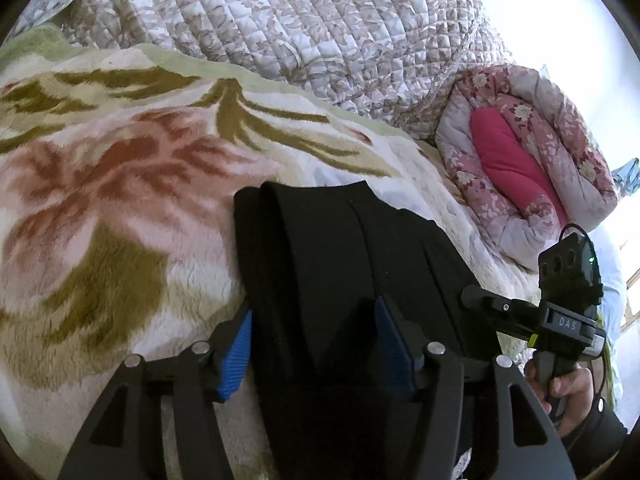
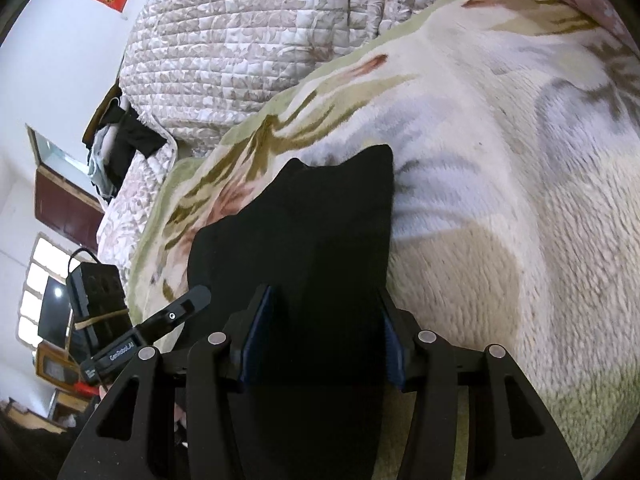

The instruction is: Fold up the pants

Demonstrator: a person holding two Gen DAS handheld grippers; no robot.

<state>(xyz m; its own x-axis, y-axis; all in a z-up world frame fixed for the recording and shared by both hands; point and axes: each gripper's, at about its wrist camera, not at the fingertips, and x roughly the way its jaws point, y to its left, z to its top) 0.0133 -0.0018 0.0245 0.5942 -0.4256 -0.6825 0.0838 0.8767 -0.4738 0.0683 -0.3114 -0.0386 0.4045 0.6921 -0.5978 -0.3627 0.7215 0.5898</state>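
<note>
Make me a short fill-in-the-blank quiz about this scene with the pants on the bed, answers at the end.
1. The pants lying between the tongs are ____ in colour.
2. They rest on a fluffy blanket printed with a large ____ pattern.
3. Behind the blanket lies a beige-and-white ____ bedcover.
4. The rolled floral duvet wraps around something bright ____.

Answers: black; flower; quilted; pink
</note>
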